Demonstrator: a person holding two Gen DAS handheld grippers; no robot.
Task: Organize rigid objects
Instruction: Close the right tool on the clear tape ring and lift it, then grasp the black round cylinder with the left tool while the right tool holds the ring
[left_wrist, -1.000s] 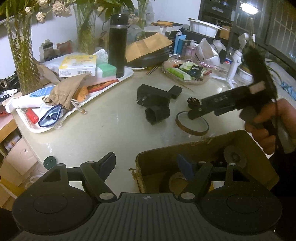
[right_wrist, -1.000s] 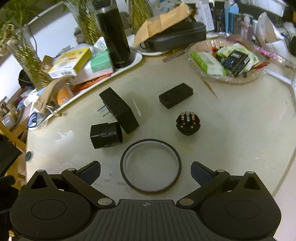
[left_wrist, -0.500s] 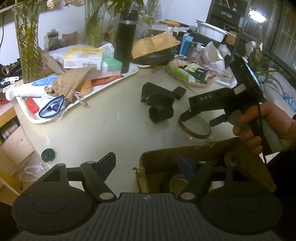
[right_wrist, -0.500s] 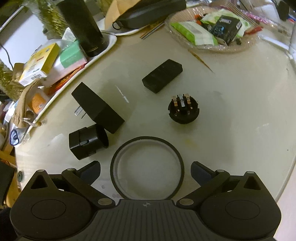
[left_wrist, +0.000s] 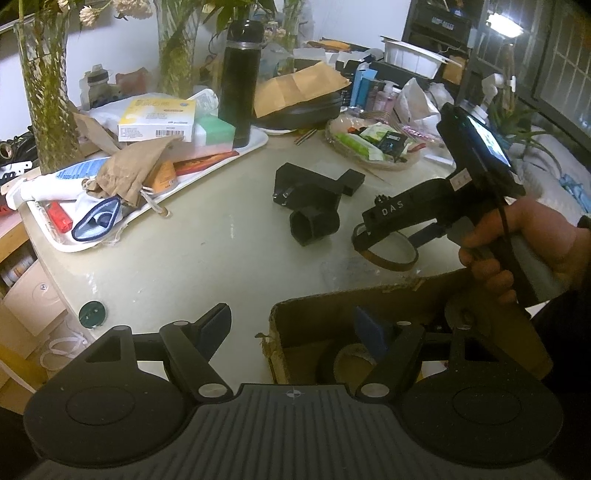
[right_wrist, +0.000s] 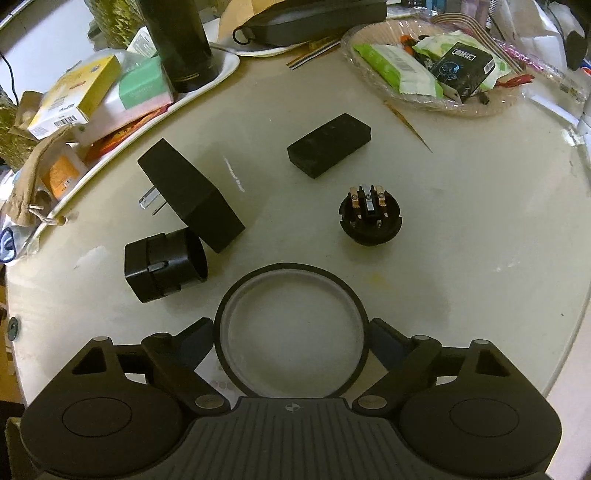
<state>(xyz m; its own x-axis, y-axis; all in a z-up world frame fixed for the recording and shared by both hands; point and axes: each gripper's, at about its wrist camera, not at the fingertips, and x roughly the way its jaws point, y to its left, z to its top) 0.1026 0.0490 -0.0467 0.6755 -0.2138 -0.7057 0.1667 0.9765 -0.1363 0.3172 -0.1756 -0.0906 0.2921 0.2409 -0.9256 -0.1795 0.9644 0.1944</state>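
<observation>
A black ring (right_wrist: 291, 328) lies on the pale table between my right gripper's (right_wrist: 291, 332) fingers (right_wrist: 195, 332), which touch its two sides. Beyond it are a round black connector (right_wrist: 370, 215), a flat black block (right_wrist: 328, 144), a black plug adapter (right_wrist: 190, 194) and a black cylindrical adapter (right_wrist: 164, 262). In the left wrist view the right gripper (left_wrist: 384, 240) sits over the ring (left_wrist: 386, 254). My left gripper (left_wrist: 295, 328) is open and empty above the edge of a cardboard box (left_wrist: 369, 302) that holds a tape roll (left_wrist: 347, 363).
A white tray (left_wrist: 255, 142) with boxes, a cloth bag and a black flask (left_wrist: 240, 77) stands at the back left. A basket of packets (right_wrist: 436, 62) is at the back right. Glass vases with stems stand behind. A small green disc (left_wrist: 92, 314) shows past the table's left edge.
My right gripper has come down and forward over the ring, and its fingers have closed in on both sides of it. The left gripper stayed open over the box.
</observation>
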